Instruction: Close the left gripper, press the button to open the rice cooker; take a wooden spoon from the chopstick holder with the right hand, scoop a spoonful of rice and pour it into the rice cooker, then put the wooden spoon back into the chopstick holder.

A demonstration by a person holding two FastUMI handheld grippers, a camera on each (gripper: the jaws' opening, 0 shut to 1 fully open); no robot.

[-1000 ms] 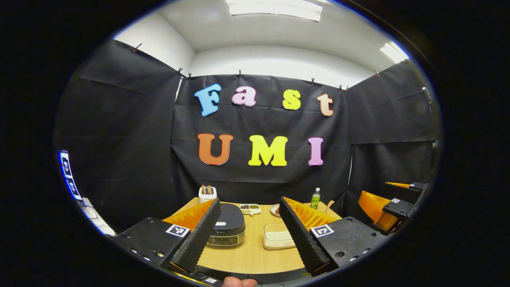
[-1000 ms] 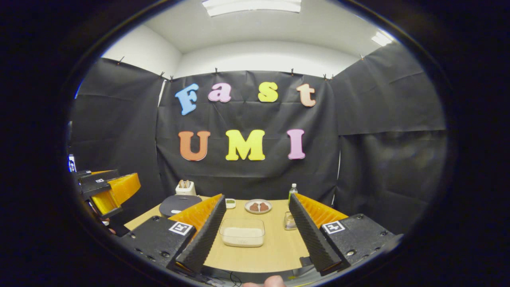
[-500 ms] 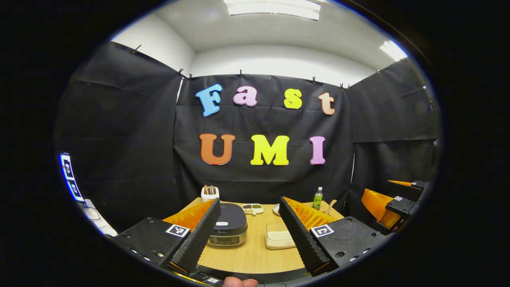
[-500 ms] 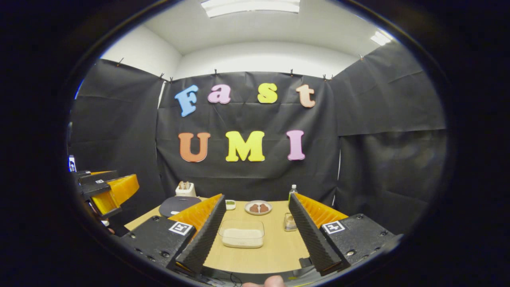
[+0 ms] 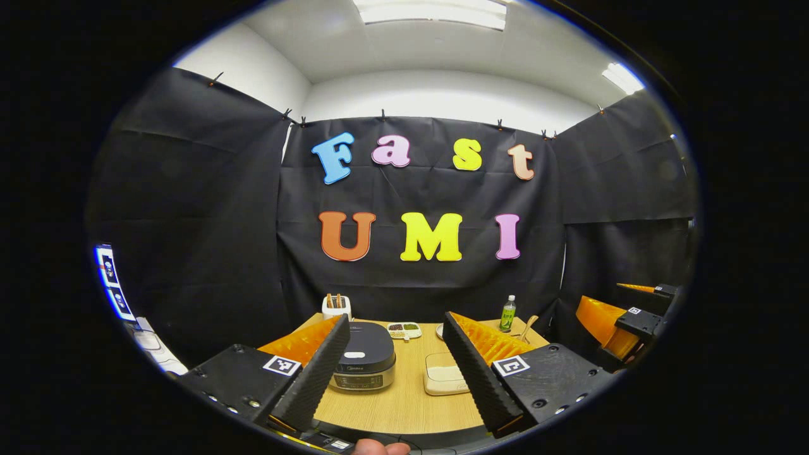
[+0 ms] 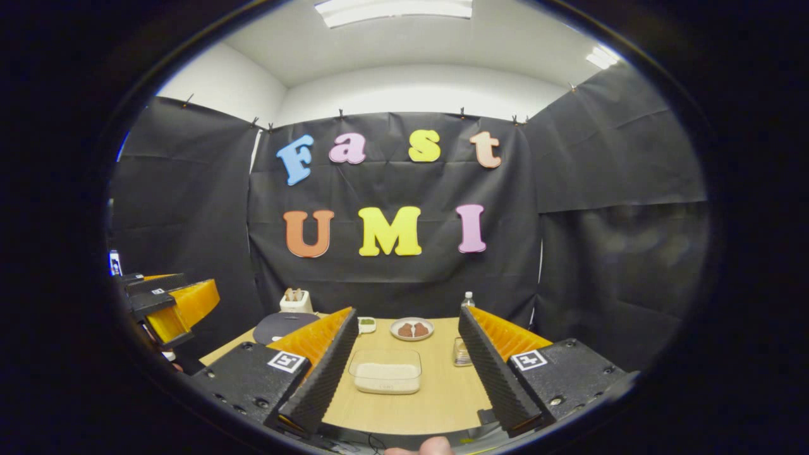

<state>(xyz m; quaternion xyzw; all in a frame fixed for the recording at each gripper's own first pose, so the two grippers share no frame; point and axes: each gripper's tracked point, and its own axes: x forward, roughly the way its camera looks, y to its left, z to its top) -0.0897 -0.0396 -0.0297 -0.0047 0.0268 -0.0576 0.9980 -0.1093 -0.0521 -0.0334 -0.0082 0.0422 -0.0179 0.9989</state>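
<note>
- In the left gripper view the left claw (image 5: 395, 366) hangs above the near edge of the desk (image 5: 404, 404), its fingers spread wide and holding nothing.
- Just ahead of it, by its left finger, sits the rice cooker (image 5: 364, 357): a squat body with a dark domed lid, shut, and a pale front panel.
- By its right finger lies a clear tub of rice (image 5: 444, 381).
- Farther off, beyond the cooker, a white chopstick holder (image 5: 336, 307) stands at the desk's back left corner with brown handles poking up; a wooden spoon (image 5: 526, 326) shows at the far right beside a green bottle (image 5: 507, 314).
- In the right gripper view the right claw (image 6: 401, 366) is likewise spread and empty, with the tub of rice (image 6: 385, 371) between its fingers, just ahead.
- Compared with a second ago, the cooker and tub have slid slightly rightward in the left gripper view, and the right claw's body sits farther toward that view's right edge; the right gripper view is nearly unchanged.
</note>
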